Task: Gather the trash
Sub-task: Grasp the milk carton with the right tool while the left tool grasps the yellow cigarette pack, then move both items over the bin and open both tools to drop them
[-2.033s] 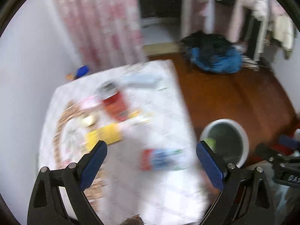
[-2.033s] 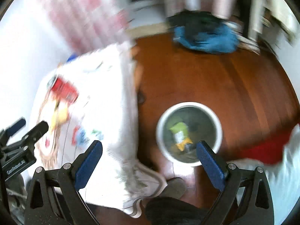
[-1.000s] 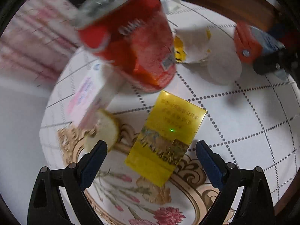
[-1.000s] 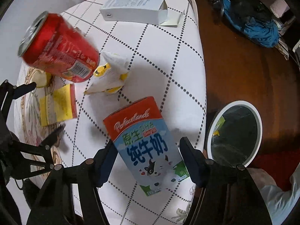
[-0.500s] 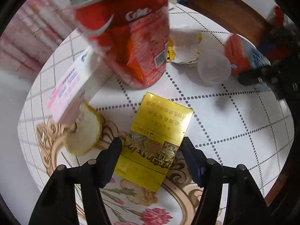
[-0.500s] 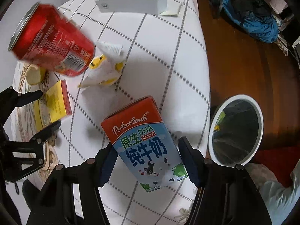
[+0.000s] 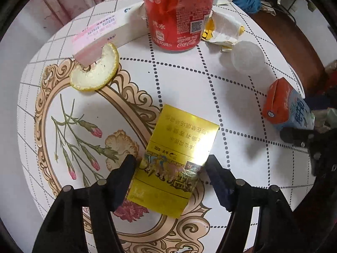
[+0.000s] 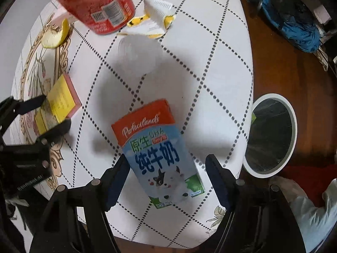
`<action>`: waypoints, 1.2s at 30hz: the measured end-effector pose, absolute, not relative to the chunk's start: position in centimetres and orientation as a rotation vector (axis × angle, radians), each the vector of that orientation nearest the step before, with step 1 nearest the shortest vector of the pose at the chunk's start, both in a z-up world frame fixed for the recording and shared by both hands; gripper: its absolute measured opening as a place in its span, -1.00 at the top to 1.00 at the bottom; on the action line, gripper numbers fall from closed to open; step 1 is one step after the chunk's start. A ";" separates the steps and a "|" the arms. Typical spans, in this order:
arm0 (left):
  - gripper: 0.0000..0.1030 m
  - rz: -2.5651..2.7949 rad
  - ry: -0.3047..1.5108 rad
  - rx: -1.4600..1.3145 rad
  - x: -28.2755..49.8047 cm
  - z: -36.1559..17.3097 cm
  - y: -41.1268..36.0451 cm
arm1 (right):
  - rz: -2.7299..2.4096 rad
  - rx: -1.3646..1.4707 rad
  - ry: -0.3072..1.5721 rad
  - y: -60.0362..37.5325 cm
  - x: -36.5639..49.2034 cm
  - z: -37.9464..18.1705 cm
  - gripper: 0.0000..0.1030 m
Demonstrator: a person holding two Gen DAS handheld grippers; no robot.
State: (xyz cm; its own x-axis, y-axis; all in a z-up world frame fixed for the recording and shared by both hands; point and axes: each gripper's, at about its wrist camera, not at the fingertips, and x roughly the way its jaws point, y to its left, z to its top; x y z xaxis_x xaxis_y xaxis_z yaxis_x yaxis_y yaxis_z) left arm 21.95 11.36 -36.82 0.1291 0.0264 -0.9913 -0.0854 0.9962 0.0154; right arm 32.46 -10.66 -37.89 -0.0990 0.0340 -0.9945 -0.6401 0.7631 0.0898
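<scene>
My left fingers (image 7: 169, 168) straddle the yellow pack (image 7: 174, 158), spread, contact unclear. My right fingers (image 8: 168, 168) flank the milk carton (image 8: 158, 149), unclenched; its base is hidden.

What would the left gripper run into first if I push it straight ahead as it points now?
Likely the yellow box already between the left gripper's open fingers; beyond it the red can, though depth is unclear.

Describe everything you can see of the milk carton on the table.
The milk carton is a small rectangular paper box, orange-red on top, pale blue below with dark blue lettering and a cartoon cow. It lies flat on the white dotted tablecloth, near the edge by the bin, between the right gripper's open fingers.
</scene>
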 end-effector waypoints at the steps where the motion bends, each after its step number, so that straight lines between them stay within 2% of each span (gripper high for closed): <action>1: -0.27 0.081 1.436 -0.049 21.7 -36.7 11.2 | 0.613 -0.495 1.577 -10.7 32.5 -38.0 -0.46; 2: -0.23 0.080 1.433 -0.048 21.9 -36.7 11.7 | 0.617 -0.493 1.568 -10.7 32.4 -38.0 -0.39; 3: -0.21 0.078 1.429 -0.045 21.7 -36.5 11.2 | 0.620 -0.496 1.554 -10.7 32.4 -38.1 -0.23; 6: -0.18 0.091 1.424 -0.038 21.2 -36.4 10.8 | 0.622 -0.514 1.519 -10.5 32.0 -37.9 -0.20; 12: -0.17 0.177 1.371 0.005 20.1 -35.1 6.7 | 0.624 -0.483 1.466 -10.9 31.0 -36.8 -0.17; 21: -0.16 0.249 1.225 0.011 19.1 -28.0 3.8 | 0.585 -0.268 1.330 -15.7 31.2 -31.0 -0.16; 30: -0.14 0.220 1.053 -0.007 21.6 -22.6 -0.2 | 0.520 -0.060 1.223 -25.5 32.0 -25.7 -0.16; 36: -0.14 0.116 1.003 -0.044 26.0 -20.3 -7.0 | 0.408 0.018 1.191 -33.6 35.0 -24.2 -0.16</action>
